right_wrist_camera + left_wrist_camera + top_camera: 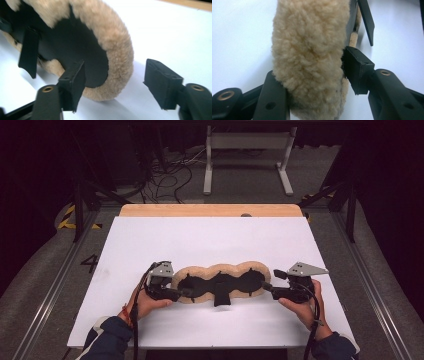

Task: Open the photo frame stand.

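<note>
Tan fleece pad (220, 270) with black backing, lying mid-sheet on my white table (210, 235). My left gripper (186, 292) is clamped on its left end; my right gripper (266, 286) is spread wide at its right end, one jaw against the backing.

A lab or test rig, dim and dark-walled. The desk (210, 240), a white sheet over wood, stands on grey carpet; beyond it lie tangled cables (167, 177) and a white metal stand (247, 150), and left of it yellow-black hazard tape (67, 217).
</note>
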Tool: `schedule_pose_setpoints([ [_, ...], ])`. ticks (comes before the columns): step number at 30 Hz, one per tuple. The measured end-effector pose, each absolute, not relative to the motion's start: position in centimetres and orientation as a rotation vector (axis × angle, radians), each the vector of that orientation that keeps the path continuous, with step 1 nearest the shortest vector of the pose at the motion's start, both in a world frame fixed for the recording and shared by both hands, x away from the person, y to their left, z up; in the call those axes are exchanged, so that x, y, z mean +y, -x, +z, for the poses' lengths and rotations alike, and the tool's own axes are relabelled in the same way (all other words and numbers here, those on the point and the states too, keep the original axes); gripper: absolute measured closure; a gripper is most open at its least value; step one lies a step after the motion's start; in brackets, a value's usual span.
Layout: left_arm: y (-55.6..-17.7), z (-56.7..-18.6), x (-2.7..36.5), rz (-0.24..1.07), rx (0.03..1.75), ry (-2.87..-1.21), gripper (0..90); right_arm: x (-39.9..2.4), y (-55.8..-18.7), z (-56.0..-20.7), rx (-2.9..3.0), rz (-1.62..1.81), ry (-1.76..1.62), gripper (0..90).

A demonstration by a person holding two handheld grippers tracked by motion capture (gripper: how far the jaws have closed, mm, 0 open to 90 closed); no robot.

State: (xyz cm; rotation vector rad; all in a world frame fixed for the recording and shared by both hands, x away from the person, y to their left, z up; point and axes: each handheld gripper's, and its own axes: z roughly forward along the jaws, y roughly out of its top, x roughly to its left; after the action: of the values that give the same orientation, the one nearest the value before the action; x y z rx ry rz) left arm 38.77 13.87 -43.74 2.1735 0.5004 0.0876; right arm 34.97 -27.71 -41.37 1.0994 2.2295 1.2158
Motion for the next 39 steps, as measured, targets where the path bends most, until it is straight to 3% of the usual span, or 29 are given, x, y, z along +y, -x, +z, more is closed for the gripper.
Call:
schedule_pose_setpoints([
  [8,-37.8,-43.5,13.4,0.181,0.468,-2.203,52.0,-27.2,-35.0,-41.9,2.277,1.194,-1.106,32.9],
  [16,-37.2,-43.4,13.0,0.261,0.446,-2.214,51.2,-27.6,-31.9,-42.6,2.279,1.216,-1.161,50.1],
  [21,-36.8,-43.5,12.6,0.304,0.444,-2.208,51.3,-26.0,-31.2,-44.2,2.401,1.283,-1.106,55.2],
  [28,-36.6,-43.6,11.8,0.373,0.428,-2.206,51.5,-20.5,-32.3,-45.9,2.514,1.227,-0.931,51.8],
  [32,-36.5,-43.7,11.4,0.423,0.411,-2.218,51.6,-19.4,-33.1,-46.2,2.512,1.22,-0.926,49.7],
  [39,-36.7,-43.7,11.1,0.475,0.404,-2.232,51.5,-18.1,-33.8,-46.3,2.532,1.209,-0.888,55.5],
])
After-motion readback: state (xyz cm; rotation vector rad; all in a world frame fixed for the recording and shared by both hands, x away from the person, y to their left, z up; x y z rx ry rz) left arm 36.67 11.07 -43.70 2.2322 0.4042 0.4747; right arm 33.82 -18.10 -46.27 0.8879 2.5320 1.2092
